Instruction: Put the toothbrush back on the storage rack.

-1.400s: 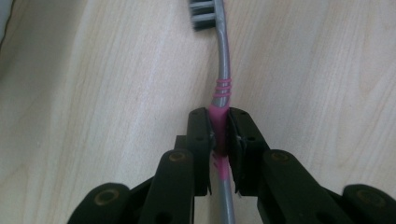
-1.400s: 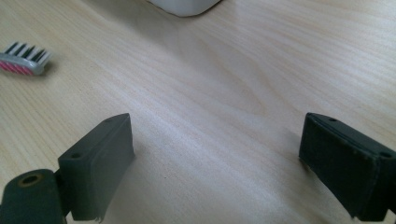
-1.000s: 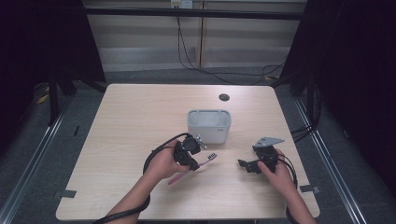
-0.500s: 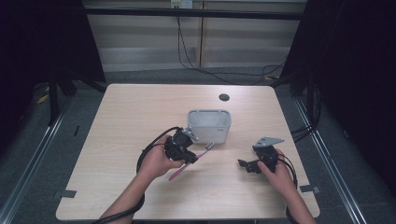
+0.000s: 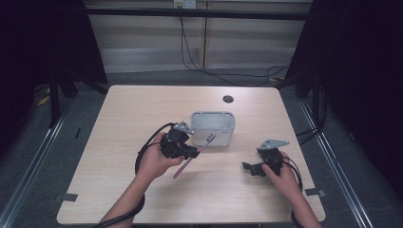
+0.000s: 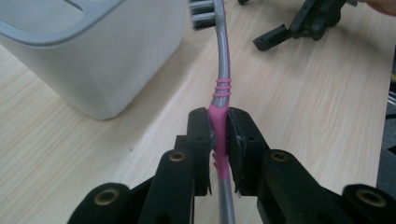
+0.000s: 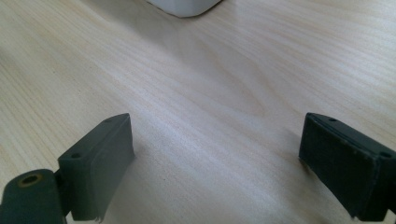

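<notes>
My left gripper clamps the toothbrush by its pink handle; its bristles, cut off in my view, hang beside the bin. My right gripper gapes over bare table.

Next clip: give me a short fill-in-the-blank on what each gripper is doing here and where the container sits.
1. The left gripper is shut on a pink and grey ____.
2. The right gripper has its jaws ____, with nothing between them.
3. The toothbrush has its bristle end pointing toward the grey ____ on the table.

Missing words: toothbrush; open; bin
</notes>
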`<state>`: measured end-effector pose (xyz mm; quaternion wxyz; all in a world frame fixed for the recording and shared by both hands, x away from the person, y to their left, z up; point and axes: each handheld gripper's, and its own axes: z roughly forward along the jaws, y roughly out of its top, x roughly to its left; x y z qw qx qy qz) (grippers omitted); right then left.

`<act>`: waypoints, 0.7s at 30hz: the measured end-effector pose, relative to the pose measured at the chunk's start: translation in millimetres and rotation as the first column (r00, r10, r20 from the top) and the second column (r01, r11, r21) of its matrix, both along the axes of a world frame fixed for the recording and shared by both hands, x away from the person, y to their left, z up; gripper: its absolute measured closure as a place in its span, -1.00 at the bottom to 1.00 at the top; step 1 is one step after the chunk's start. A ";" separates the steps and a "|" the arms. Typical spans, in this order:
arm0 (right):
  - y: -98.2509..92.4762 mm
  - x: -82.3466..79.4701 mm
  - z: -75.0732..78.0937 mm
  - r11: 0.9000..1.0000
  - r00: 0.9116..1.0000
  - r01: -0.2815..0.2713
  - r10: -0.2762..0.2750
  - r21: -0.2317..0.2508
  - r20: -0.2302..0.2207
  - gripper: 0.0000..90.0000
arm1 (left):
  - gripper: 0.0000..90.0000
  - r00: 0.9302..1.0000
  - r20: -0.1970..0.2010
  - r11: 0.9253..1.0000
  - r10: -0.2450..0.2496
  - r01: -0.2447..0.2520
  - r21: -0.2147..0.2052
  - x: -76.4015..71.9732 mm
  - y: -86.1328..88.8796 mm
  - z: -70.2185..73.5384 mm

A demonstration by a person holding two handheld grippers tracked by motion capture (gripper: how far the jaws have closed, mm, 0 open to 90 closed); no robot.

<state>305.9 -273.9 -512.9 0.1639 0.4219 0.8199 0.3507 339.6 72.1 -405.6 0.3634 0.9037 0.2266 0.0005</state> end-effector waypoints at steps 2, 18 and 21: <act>0.0 0.0 -0.1 1.000 1.000 0.000 0.000 0.000 0.001 -0.79 | 0.77 1.000 0.006 1.000 0.014 -0.014 -0.022 0.2 2.0 1.9; 0.0 0.1 0.0 1.000 1.000 0.000 0.000 0.000 0.001 -0.79 | 0.77 0.994 0.052 0.986 0.098 -0.090 -0.141 3.1 15.8 18.0; 0.0 0.0 0.0 1.000 1.000 0.001 -0.001 0.000 -0.001 -0.79 | 0.77 0.992 0.062 0.984 0.108 -0.098 -0.151 4.4 17.8 20.4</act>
